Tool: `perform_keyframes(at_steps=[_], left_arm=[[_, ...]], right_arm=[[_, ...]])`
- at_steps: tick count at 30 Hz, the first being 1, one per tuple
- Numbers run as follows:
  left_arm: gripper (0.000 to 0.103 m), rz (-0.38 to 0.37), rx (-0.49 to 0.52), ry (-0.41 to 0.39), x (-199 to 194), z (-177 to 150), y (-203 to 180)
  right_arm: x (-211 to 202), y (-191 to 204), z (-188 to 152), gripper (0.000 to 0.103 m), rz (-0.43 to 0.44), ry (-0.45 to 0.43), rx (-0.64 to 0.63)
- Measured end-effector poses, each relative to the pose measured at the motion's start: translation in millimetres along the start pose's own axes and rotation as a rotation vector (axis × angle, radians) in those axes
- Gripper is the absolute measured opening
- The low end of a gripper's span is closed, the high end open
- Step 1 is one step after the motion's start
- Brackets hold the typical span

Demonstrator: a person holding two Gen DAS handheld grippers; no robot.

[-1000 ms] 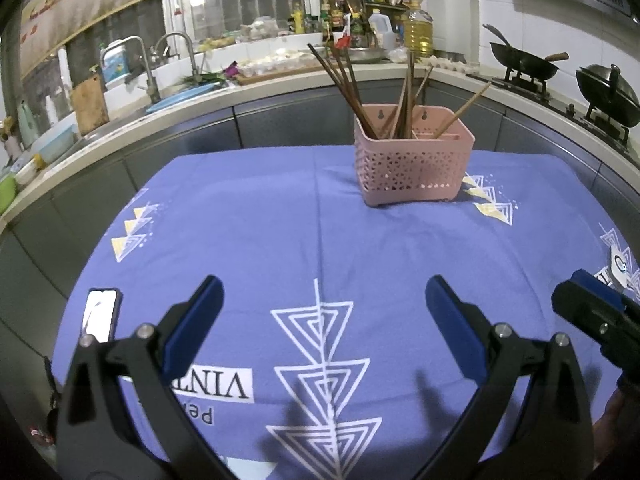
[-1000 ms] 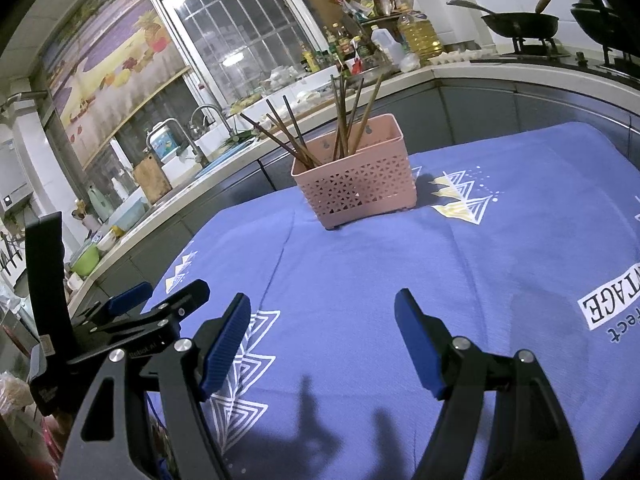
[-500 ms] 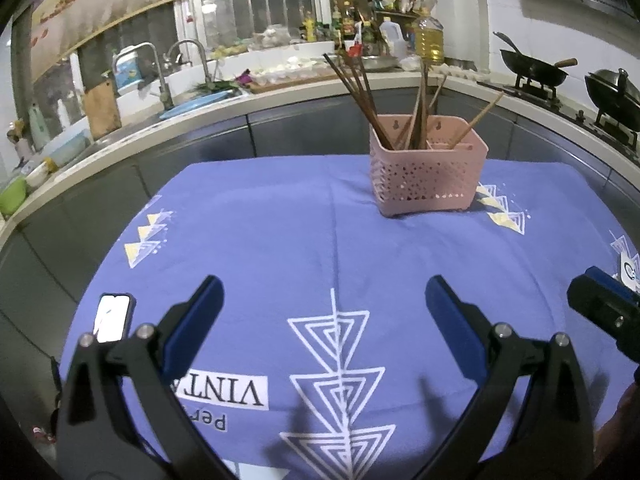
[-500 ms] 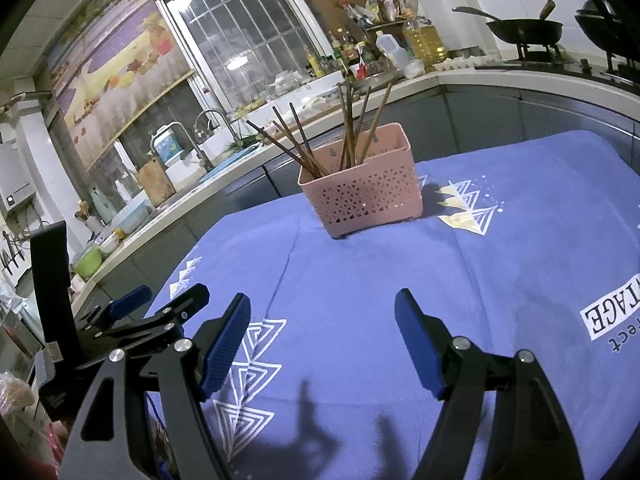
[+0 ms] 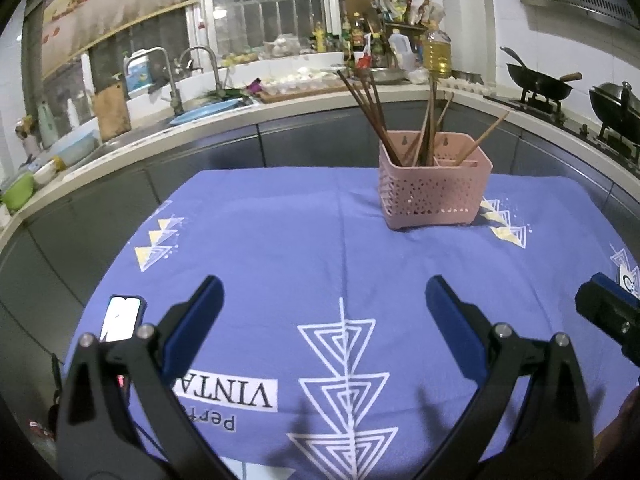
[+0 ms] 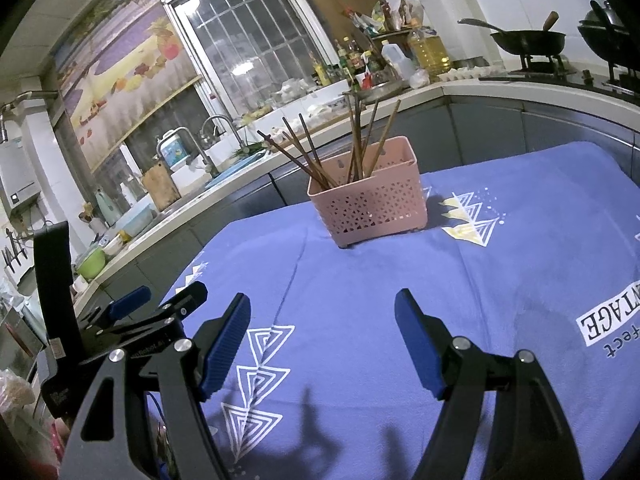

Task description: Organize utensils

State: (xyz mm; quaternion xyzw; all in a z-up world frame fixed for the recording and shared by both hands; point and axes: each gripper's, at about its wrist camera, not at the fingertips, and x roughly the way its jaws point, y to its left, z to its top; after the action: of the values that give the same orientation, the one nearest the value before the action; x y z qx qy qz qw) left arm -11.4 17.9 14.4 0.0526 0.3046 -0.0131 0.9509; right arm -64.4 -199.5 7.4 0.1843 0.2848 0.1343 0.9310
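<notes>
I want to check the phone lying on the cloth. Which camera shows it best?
The left wrist view: the phone lies face-up at the cloth's left edge, beside the left tongs. In the right wrist view I cannot find it; the left tongs' body covers that side.

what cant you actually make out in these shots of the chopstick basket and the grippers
- Lower ends of the chopsticks: hidden in both views by the pink basket wall.
- Which compartment each stick sits in: the right wrist view looks too low over the rim.
- Phone screen: washed out white in the left wrist view.
- Right gripper in the left wrist view: cut off by the right edge.
- Left gripper: its fingers hide the cloth behind them.
</notes>
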Motion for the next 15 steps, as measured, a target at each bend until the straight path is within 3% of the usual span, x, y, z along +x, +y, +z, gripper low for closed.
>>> perform_keyframes(at_steps=[15], left_arm=[[0.097,0.023,0.0,-0.019,-9.2,1.2,2.1]], right_arm=[[-7.6,4.8,4.3,0.074,0.005,-0.023,-0.009]])
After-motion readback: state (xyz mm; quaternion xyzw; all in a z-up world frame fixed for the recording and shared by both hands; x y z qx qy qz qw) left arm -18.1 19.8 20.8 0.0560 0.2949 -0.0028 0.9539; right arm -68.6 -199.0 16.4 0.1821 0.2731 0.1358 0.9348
